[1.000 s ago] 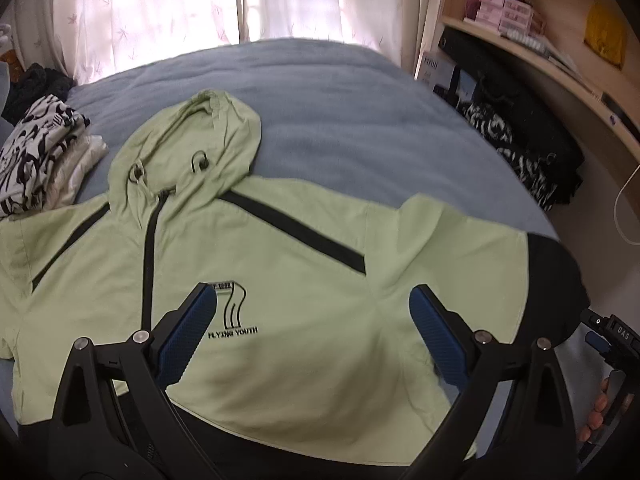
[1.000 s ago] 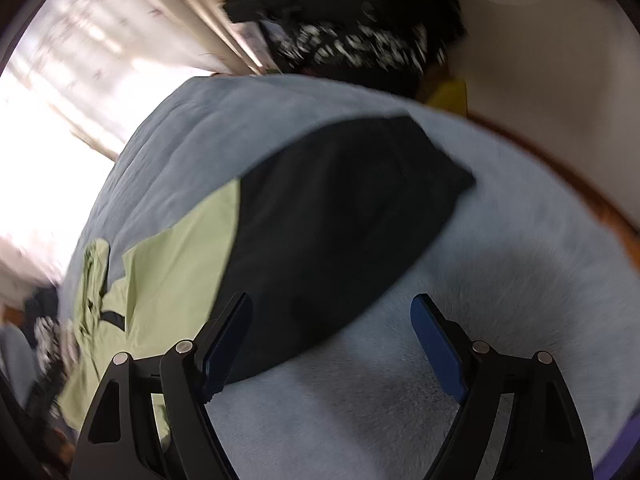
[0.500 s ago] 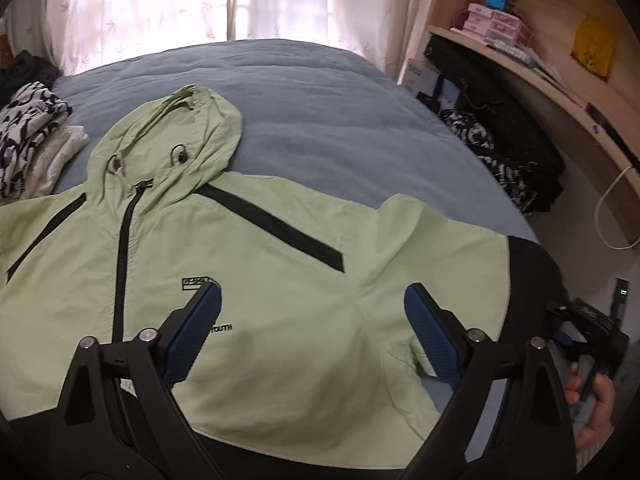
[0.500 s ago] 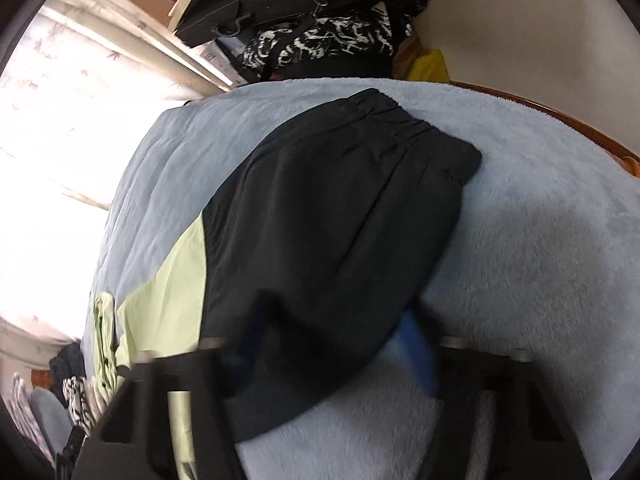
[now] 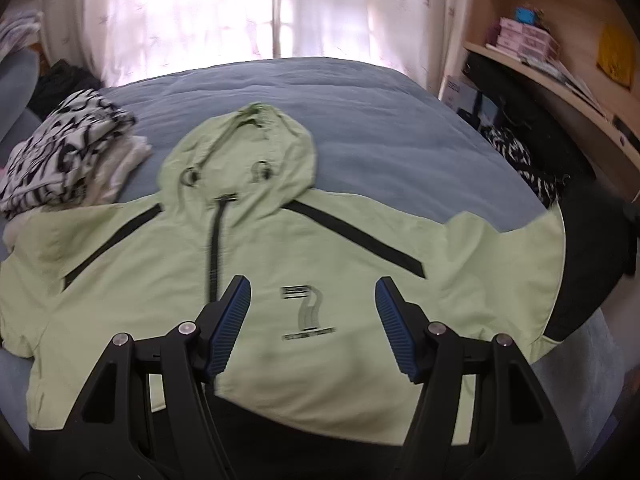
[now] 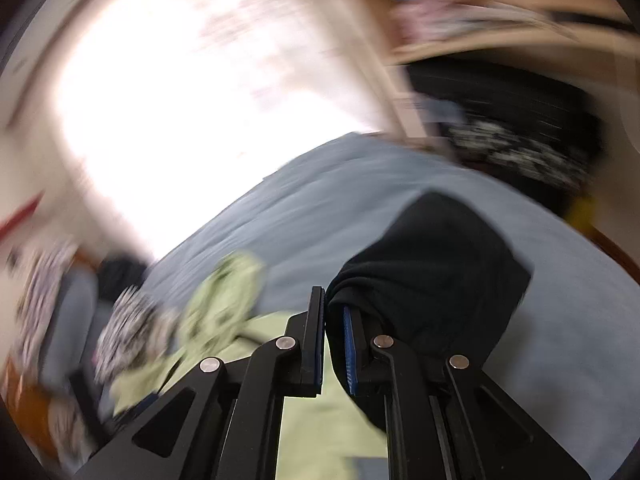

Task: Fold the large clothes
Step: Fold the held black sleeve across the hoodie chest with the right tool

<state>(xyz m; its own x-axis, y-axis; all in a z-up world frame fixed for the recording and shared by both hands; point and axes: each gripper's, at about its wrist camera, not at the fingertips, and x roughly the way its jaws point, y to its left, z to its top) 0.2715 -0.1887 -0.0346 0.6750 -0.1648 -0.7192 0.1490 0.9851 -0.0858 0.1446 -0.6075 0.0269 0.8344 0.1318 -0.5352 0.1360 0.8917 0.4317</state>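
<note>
Sunlit curtains (image 5: pixel 224 20) fill the top of the frame behind a bed with a blue-grey bedspread (image 5: pixel 380 120), on which a light green hooded jacket (image 5: pixel 280 248) lies spread front-up across the middle of the left wrist view. Its hood (image 5: pixel 244 148) points toward the curtains, its zip (image 5: pixel 214 248) runs down the centre, and a printed logo (image 5: pixel 306 312) sits low on the chest. The left gripper (image 5: pixel 312 320) hangs above that logo with its blue-padded fingers (image 5: pixel 230 324) wide apart, holding nothing. At the right edge of that frame, the jacket's black sleeve end (image 5: pixel 588 264) reaches the side of the bed. In the blurred right wrist view, the right gripper (image 6: pixel 332 340) is pinched together on that black sleeve end (image 6: pixel 432 280), bunched at lower centre. A folded black-and-white patterned garment (image 5: pixel 60 152) rests at left beside the hood. Wooden shelves (image 5: pixel 560 60) line the upper right.
</note>
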